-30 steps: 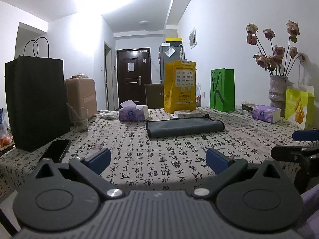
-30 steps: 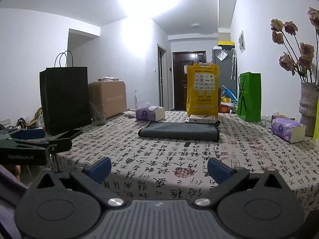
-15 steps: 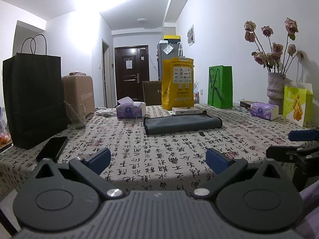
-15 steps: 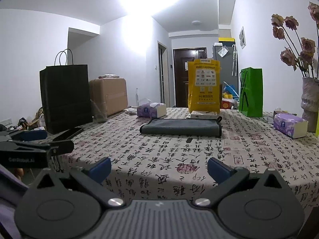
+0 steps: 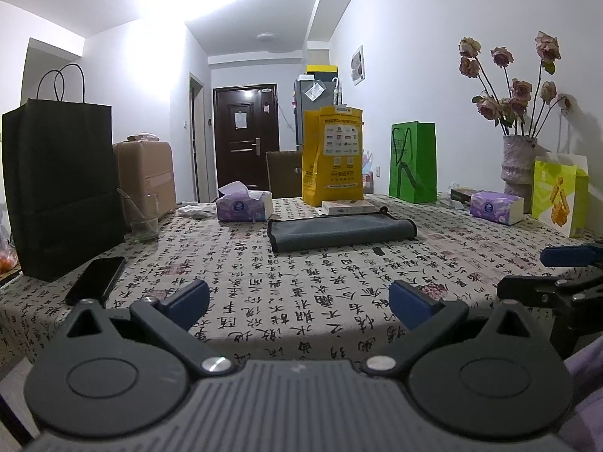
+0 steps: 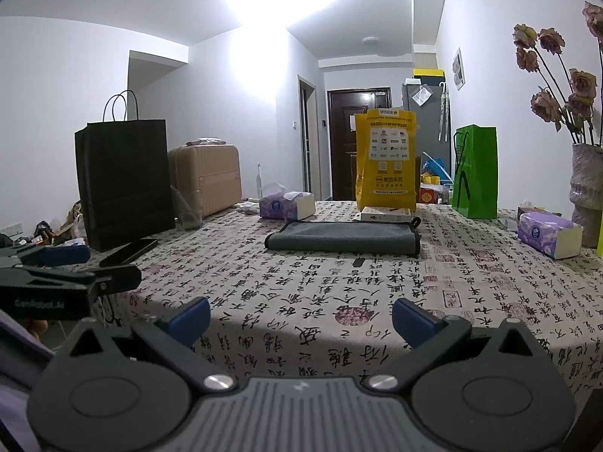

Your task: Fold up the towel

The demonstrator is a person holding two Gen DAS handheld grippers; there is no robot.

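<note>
While both grippers hang at the near table edge, the towel (image 5: 341, 229) lies well ahead of them, apparently already folded into a strip; left gripper (image 5: 299, 299) and right gripper (image 6: 300, 316) stand with jaws apart, empty; judged step: approach; next move calls for reaching forward to its ends.

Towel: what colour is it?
Dark grey with black edging, the towel lies folded on the table; right wrist view shows it best.

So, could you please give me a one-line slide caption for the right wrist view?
Open right tongs face a folded grey towel lying untouched on the calligraphy-print tablecloth.
</note>
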